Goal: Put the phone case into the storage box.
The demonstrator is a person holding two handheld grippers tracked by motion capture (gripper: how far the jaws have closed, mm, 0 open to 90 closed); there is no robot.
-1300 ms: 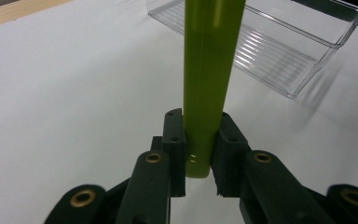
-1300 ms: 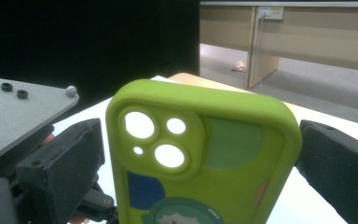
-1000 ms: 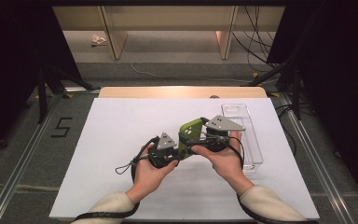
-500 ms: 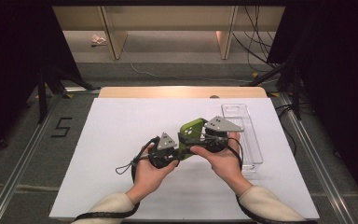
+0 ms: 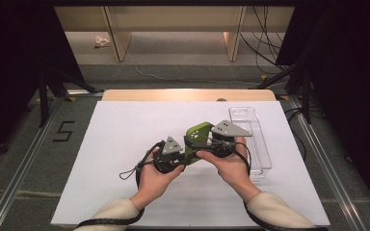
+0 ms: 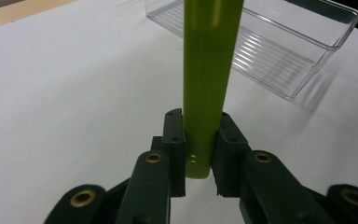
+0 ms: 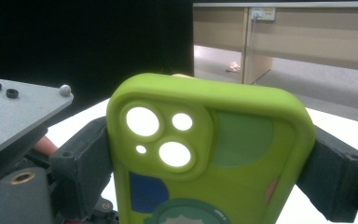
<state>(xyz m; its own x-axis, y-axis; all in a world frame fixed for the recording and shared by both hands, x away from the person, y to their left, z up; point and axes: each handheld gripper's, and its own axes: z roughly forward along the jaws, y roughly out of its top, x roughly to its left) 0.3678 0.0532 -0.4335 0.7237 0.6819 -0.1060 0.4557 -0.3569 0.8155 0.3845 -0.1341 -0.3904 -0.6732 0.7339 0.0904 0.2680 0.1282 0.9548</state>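
The green phone case (image 5: 196, 137) hangs above the middle of the white table (image 5: 115, 144), held between both grippers. The left gripper (image 6: 198, 154) clamps its thin edge, and that gripper's view shows the case edge-on as a narrow green bar (image 6: 208, 70) between the pads. The right gripper (image 7: 212, 158) spans the case's width; its jaws have just been closing, and its view shows the back (image 7: 223, 140) with camera cut-outs and coloured patches, the pads against both sides. A clear tray (image 5: 253, 137) lies just right of the hands, seen closer and ribbed in the left gripper view (image 6: 279, 51).
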